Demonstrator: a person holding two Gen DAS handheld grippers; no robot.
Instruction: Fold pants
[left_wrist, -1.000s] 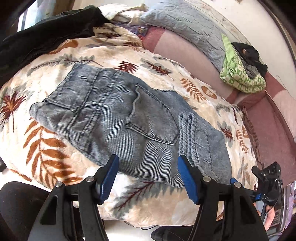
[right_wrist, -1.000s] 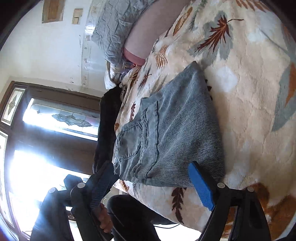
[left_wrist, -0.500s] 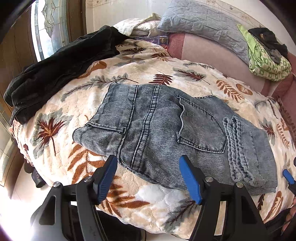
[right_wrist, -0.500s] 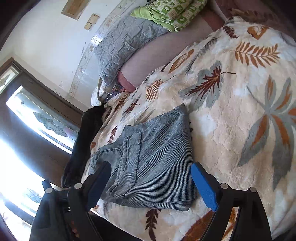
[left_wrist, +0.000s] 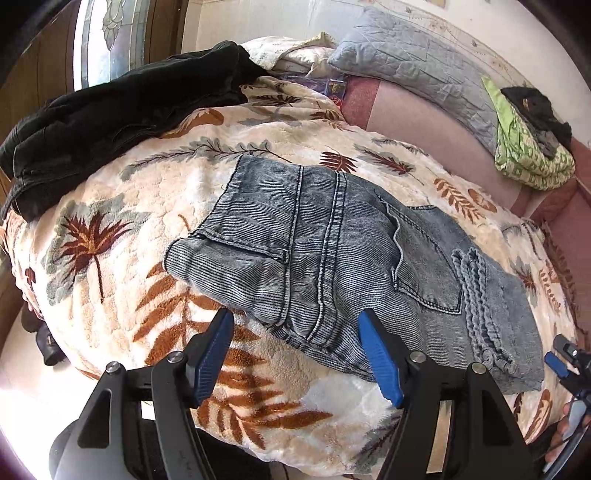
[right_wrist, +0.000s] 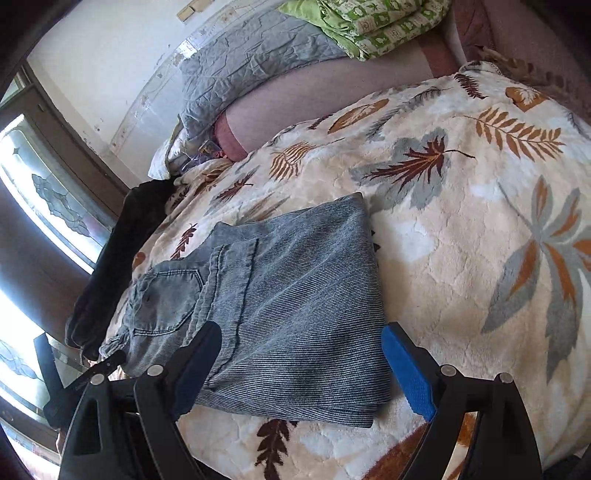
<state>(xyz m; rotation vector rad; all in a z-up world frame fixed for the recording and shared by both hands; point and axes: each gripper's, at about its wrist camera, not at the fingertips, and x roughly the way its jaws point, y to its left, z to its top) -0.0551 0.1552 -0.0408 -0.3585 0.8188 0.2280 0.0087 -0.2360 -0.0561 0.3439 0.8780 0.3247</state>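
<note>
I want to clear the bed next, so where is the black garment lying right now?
In the left wrist view the black garment lies along the far left edge of the leaf-print blanket, by the window, apart from the folded jeans.

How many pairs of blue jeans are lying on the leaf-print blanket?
1: the folded jeans lie near the front edge of the blanket, ahead of both open grippers. The dark garment beyond might be another; unclear.

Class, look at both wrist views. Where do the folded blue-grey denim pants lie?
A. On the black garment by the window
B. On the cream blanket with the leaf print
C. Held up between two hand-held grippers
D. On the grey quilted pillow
B: the folded blue-grey denim pants lie flat on the cream leaf-print blanket, and both open hand-held grippers hold nothing.
</note>
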